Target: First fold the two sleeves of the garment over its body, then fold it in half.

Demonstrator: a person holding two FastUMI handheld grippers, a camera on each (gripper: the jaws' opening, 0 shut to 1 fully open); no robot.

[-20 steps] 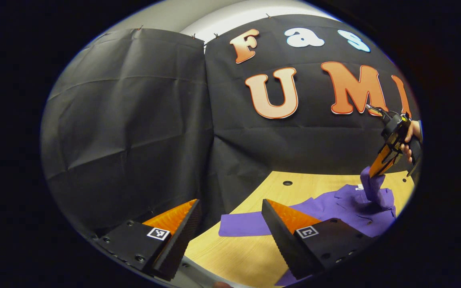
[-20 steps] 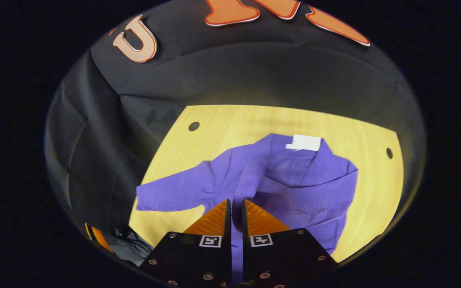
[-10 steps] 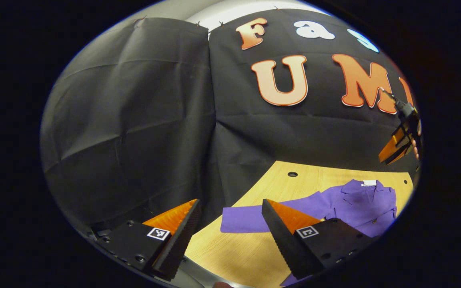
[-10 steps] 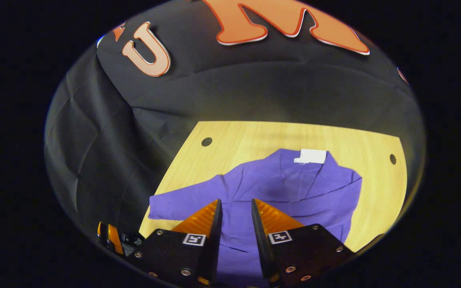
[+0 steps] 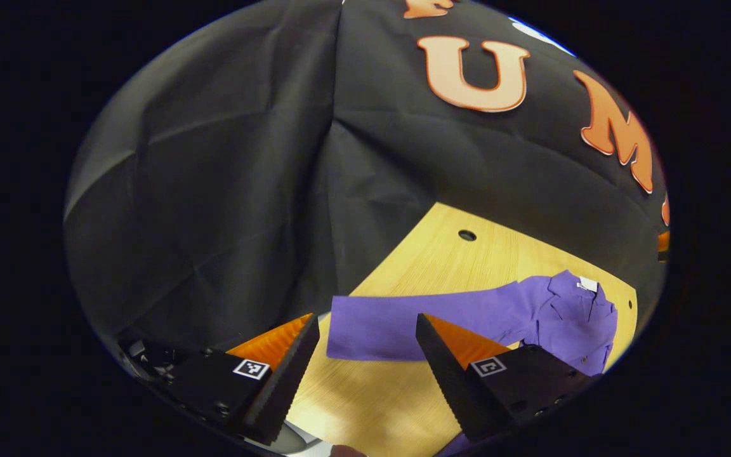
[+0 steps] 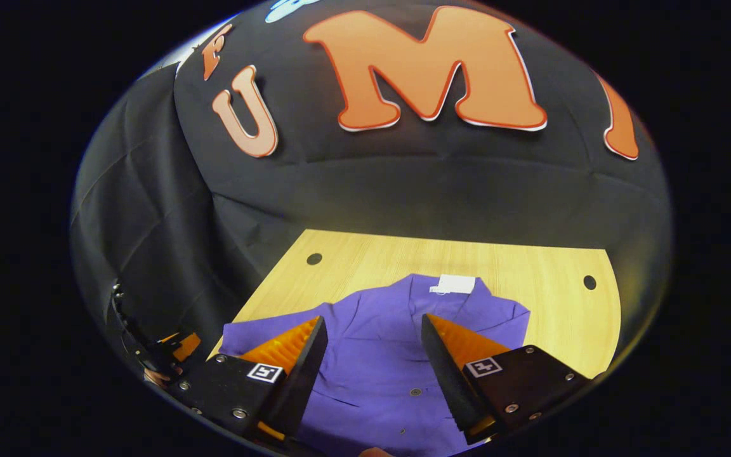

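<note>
- In the left gripper view, the left gripper (image 5: 365, 333) is seen with its fingers spread wide apart; nothing is held between them and nothing is touched.
- Between and beyond those fingers, the cuff end of one long sleeve (image 5: 416, 317) of the purple garment (image 5: 562, 314) is seen, laid flat and straight out toward the left edge of the tabletop (image 5: 454, 260).
- In the right gripper view, the right gripper (image 6: 375, 346) is likewise seen with its fingers wide apart, held above the garment (image 6: 378, 368) without contact; no cloth is pinched.
- The garment is spread on the light wooden tabletop (image 6: 530, 273), with its collar toward the far edge, where a white label (image 6: 454, 284) is seen.
- Small buttons are seen down the front of the garment in the right gripper view.
- On the right side of the garment, no sleeve is seen stretched out over the tabletop; whether it lies folded over the body cannot be told for certain.
- Two round holes are seen in the tabletop, one near each far corner (image 6: 314, 259) (image 6: 589, 282).
- At the lower left edge of the right gripper view, part of the other gripper is glimpsed beside the near left corner of the tabletop; its fingers cannot be made out there.
- The tabletop is backed by black cloth (image 5: 213, 190) on its far and left sides.
</note>
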